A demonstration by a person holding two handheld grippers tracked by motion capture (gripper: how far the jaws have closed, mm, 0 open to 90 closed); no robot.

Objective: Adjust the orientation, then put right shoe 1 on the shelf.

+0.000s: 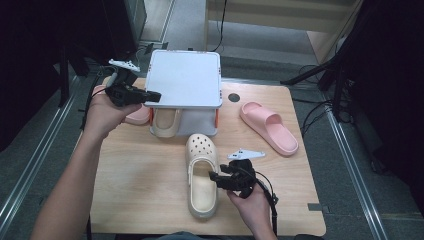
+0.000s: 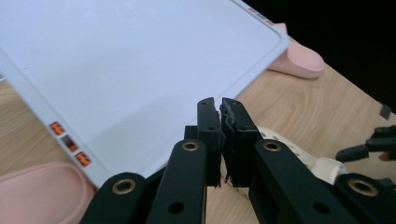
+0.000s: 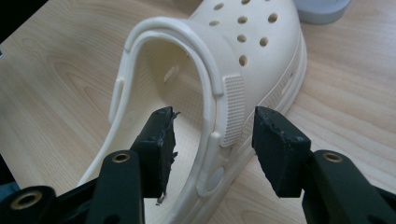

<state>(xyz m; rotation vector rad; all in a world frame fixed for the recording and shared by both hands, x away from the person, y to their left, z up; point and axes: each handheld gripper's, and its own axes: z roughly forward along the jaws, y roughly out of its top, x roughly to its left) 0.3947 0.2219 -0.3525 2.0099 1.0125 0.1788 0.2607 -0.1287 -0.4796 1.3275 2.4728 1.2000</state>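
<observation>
A cream clog (image 1: 201, 175) lies on the wooden table (image 1: 140, 180), toe pointing away from me. My right gripper (image 1: 217, 178) is open, and its jaws straddle the clog's (image 3: 243, 51) right side wall and strap without pressing on it; the gripper's midpoint (image 3: 212, 123) sits over that wall. A second cream clog (image 1: 165, 122) is tucked under a white flat-topped stand (image 1: 185, 77). My left gripper (image 1: 150, 96) hangs at the stand's front left corner, raised off the table. In the left gripper view its jaws (image 2: 220, 105) are shut with nothing between them, over the white top (image 2: 130, 70).
One pink slide (image 1: 267, 127) lies at the right of the table. Another pink slide (image 1: 137, 116) lies left of the stand, partly behind my left hand. A dark round hole (image 1: 233, 97) sits in the tabletop beside the stand. Dark stands and cables surround the table.
</observation>
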